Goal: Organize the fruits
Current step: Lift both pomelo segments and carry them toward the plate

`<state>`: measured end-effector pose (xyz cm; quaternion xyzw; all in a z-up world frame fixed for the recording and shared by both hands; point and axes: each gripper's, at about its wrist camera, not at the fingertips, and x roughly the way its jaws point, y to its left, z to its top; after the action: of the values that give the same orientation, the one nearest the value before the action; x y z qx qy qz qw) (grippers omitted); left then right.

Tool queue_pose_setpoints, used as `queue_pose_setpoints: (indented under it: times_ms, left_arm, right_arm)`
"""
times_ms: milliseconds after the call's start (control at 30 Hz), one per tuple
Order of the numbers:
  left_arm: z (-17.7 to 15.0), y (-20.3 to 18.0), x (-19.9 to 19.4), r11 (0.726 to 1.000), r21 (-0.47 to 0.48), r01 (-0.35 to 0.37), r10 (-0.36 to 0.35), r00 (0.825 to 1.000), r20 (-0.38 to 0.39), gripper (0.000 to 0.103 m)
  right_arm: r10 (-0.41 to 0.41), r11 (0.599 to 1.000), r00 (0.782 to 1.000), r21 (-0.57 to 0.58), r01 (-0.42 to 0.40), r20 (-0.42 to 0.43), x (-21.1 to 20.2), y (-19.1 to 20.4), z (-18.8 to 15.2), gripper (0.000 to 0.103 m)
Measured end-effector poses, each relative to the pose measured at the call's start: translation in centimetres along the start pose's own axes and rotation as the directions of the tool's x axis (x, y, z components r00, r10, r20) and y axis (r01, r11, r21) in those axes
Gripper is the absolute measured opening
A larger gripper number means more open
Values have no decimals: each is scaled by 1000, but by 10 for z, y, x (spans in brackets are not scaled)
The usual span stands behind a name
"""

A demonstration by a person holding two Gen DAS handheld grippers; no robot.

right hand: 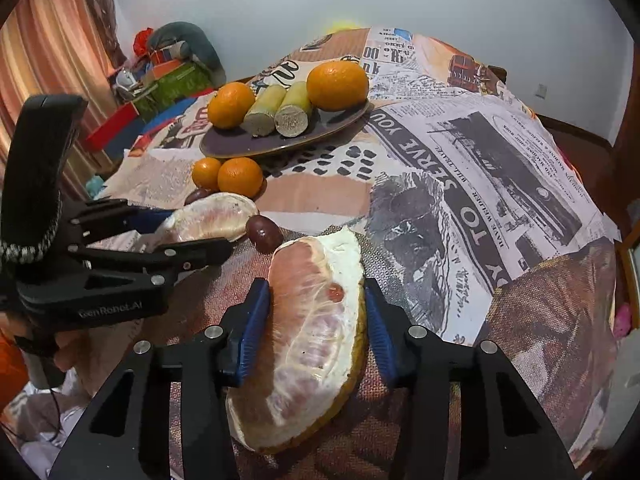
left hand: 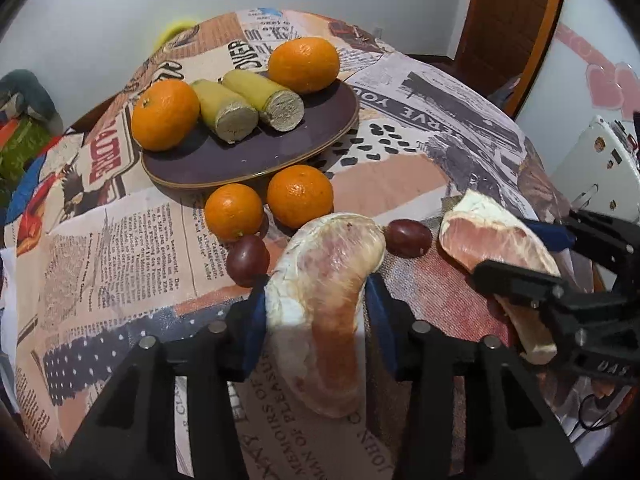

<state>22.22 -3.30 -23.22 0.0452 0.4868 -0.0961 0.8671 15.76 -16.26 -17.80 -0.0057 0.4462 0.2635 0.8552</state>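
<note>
Two pomelo segments, peeled, pink flesh with white pith. Left pomelo segment (left hand: 324, 304), curved, lies on the printed tablecloth (left hand: 120, 248) near the table's front edge, lengthwise between the blue pads of the left gripper (left hand: 316, 292), both pads pressed against its sides: clamped. Right pomelo segment (right hand: 308, 340), a strip of yellow rind along its lower edge, sits just beside it in the right gripper (right hand: 316, 296); the left blue pad touches the flesh, the right pad meets the rind side: gripped. Two dark red grapes (left hand: 247, 258) (left hand: 410, 238) lie on the cloth touching or just beside the left segment's far end. Two loose oranges (left hand: 234, 211) (left hand: 300, 195) stand side by side behind the grapes, against the rim of a dark oval plate (left hand: 256, 152). The plate carries two more oranges (left hand: 165, 115) (left hand: 304, 65) with two cut sugarcane lengths (left hand: 224, 110) (left hand: 264, 98) between them. Tablecloth print is newspaper collage; legible are "SERVE YOU", "TO", "MEMOIRS OF PLEASURE". Left gripper body, seen from the right wrist view, reads "GenRobot.AI". Both grippers are angled steeply downward, side by side; a hand (right hand: 60, 354) shows under the left tool's handle.
</note>
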Motion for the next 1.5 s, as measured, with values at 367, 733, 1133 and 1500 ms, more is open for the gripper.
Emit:
queue_pose_setpoints:
  times_ms: [367, 733, 1133, 1500]
  left_arm:
    - [2, 15, -39, 999, -43, -3, 7, 997, 81, 43]
    - [23, 47, -73, 993, -114, -26, 47, 982, 184, 43]
    - [38, 74, -75, 984, -174, -33, 73, 971, 227, 43]
    - [47, 85, -77, 979, -203, -33, 85, 963, 255, 43]
  right_arm:
    - [-14, 1000, 999, 6, 14, 34, -14, -3, 10, 43]
    - [-22, 999, 992, -23, 25, 121, -28, 4, 46, 23]
    - [5, 998, 993, -60, 2, 117, -11, 10, 63, 18]
    - [-1, 996, 985, -88, 16, 170, -26, 12, 80, 17]
